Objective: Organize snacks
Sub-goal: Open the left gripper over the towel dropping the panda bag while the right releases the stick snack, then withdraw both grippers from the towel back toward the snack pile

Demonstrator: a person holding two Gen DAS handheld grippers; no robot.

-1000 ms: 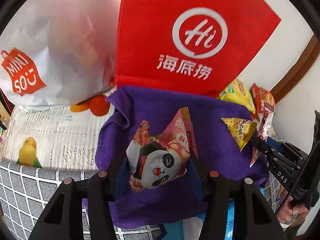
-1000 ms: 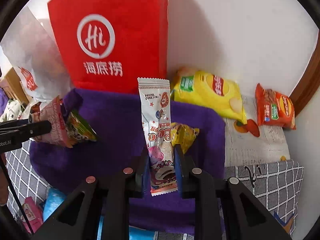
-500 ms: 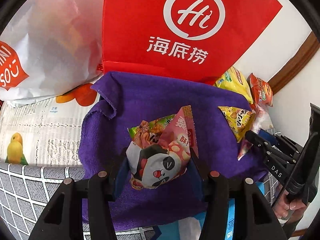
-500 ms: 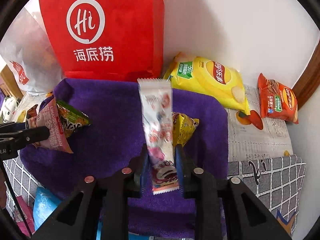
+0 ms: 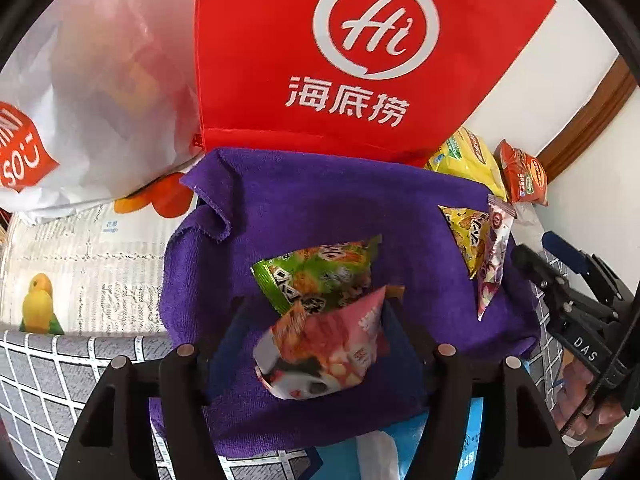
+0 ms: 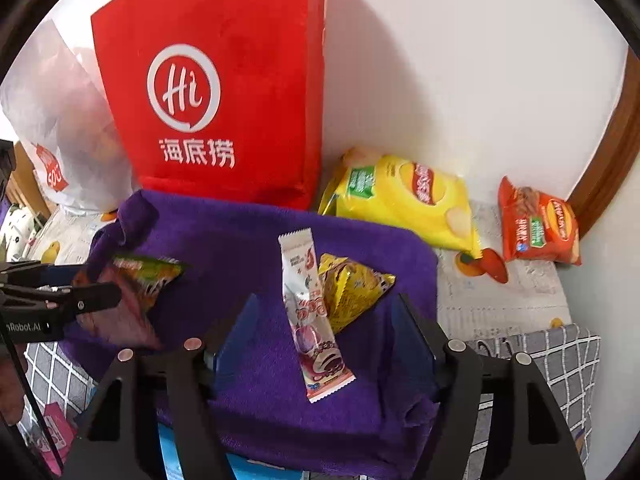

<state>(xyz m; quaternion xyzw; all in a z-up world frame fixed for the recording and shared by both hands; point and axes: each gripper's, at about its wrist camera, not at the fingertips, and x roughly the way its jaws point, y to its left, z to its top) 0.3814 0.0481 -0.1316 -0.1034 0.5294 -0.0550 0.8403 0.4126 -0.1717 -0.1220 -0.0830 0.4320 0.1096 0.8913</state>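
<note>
Pink panda snack packet (image 5: 320, 354) lower centre of left wrist view, between spread fingers of left gripper (image 5: 316, 320); neither finger grips it. Green packet (image 5: 316, 272) just above, overlapping it. Both on purple towel (image 5: 312, 200).

Long white bar wrapper (image 6: 310, 312) centre of right wrist view, lying loose on towel between wide-open fingers of right gripper (image 6: 324, 320), leaning on yellow triangular packet (image 6: 352, 284).

Red tote bag (image 6: 216, 96) upright behind towel. Yellow chip bag (image 6: 404, 200) and orange packet (image 6: 538, 224) at right, by wall.

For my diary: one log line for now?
left gripper open | pink packet ungripped | right gripper open | white packet on purple towel
</note>
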